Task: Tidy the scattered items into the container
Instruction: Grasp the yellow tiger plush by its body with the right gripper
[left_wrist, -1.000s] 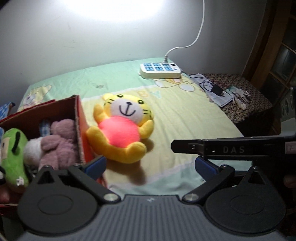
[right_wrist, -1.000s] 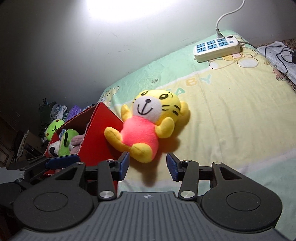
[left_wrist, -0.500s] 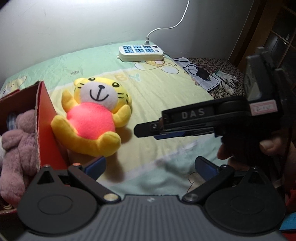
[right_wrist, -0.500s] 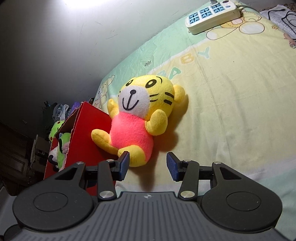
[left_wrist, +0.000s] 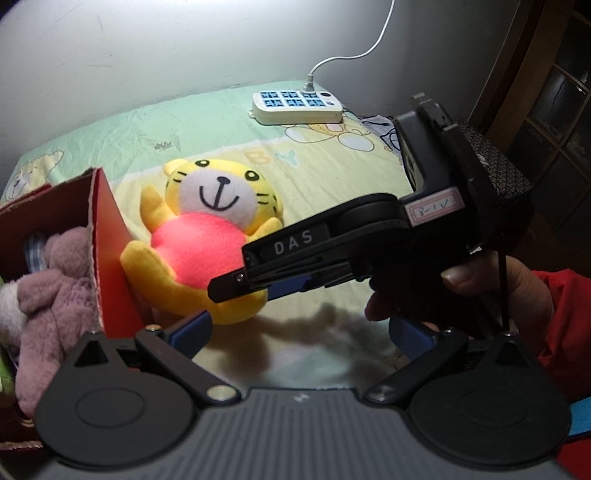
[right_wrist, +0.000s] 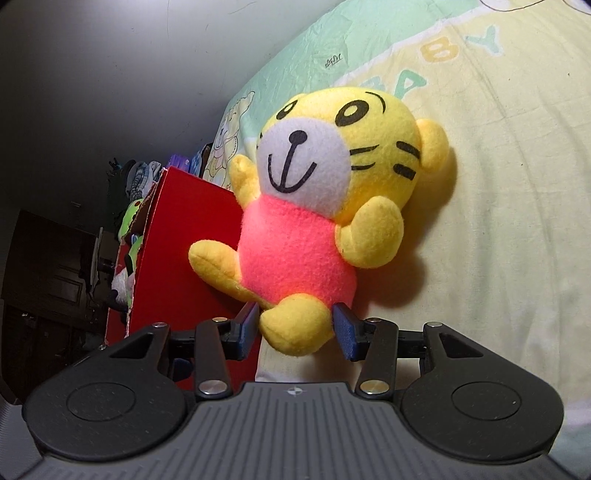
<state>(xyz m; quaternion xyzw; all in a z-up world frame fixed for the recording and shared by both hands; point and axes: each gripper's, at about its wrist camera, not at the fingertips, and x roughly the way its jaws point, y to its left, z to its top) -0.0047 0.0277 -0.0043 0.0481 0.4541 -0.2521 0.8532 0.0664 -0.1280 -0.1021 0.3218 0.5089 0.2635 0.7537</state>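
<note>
A yellow tiger plush with a pink belly (right_wrist: 295, 254) lies on the bed against the red cardboard box (right_wrist: 184, 251). It also shows in the left wrist view (left_wrist: 207, 236), beside the box (left_wrist: 110, 236). My right gripper (right_wrist: 295, 328) is open, its blue pads either side of the plush's lower foot; contact is unclear. In the left wrist view the right gripper (left_wrist: 255, 286) reaches in from the right over that foot. My left gripper (left_wrist: 299, 332) is open and empty, held back above the sheet.
The box holds a mauve plush (left_wrist: 55, 295) and a green plush (right_wrist: 131, 221). A white power strip (left_wrist: 299, 107) with its cable lies at the bed's far edge. A dark patterned cloth with small items (left_wrist: 495, 166) lies at the right.
My right gripper has moved forward and down to the tiger plush, so its foot now sits between the fingers. The left gripper shifted slightly; the right tool fills more of its view.
</note>
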